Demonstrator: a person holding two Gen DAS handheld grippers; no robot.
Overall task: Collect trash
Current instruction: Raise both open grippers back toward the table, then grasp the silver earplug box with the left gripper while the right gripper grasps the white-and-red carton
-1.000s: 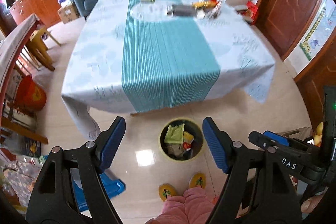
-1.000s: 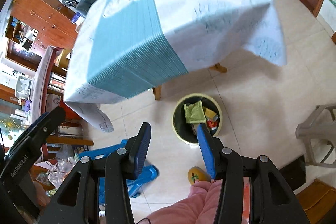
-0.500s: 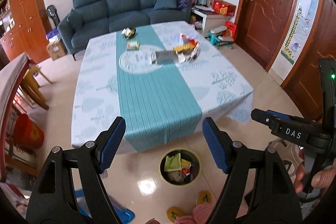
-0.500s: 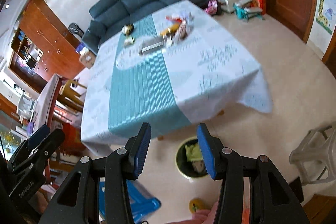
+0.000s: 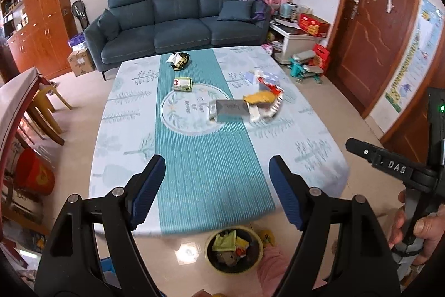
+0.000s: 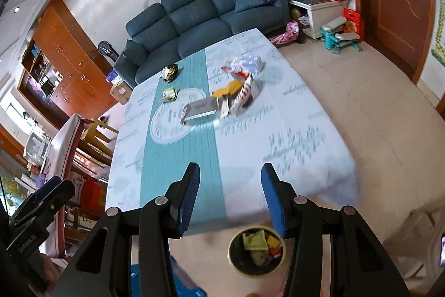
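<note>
Both the left tongs (image 5: 215, 192) and right tongs (image 6: 228, 198) hang apart and empty above the bench's (image 5: 133, 130) near edge, apparently ready to fetch the wrappers (image 5: 261, 99) toward its far right for the bin (image 5: 233, 252) on the floor.

Table (image 5: 125, 130) wearing pale tree-print cloth, teal striped runner (image 5: 205, 157) running down middle. Lying on it: grey flat box (image 5: 232, 107) at centre, yellow packet (image 5: 260, 97) and red-white wrappers (image 5: 274, 102) crowding just beside it, green-white packet (image 5: 182, 84) further back, dark crumpled wrapper (image 5: 180, 60) sitting near far edge. Tiled floor (image 5: 83, 107) carrying trash bin (image 5: 233, 252) at table's near edge.
</note>
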